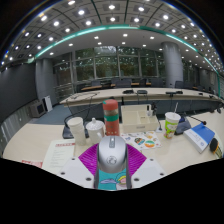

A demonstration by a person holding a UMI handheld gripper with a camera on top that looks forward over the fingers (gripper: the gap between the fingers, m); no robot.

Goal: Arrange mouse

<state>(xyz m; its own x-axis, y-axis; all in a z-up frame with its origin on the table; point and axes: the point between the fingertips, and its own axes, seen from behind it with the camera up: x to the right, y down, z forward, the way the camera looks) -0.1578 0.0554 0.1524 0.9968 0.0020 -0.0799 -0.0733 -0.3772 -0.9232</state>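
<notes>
Mouse (112,152) centred between the fingers of the gripper (112,165), long axis running straight ahead along them, nose pointing away over the desk (40,140). Pads (92,160) flank both sides; whether clenched on it or released: cannot tell.

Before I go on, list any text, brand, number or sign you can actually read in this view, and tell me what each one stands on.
No text can be read in this view.
White mouse, between the jaws on the table: no legible brand or marking.
Paper cups: any print is too small to read.
Green-and-white cup: pattern shows, no readable words.
Red-capped bottle: label blurred.
Papers and packets: print too small.
</notes>
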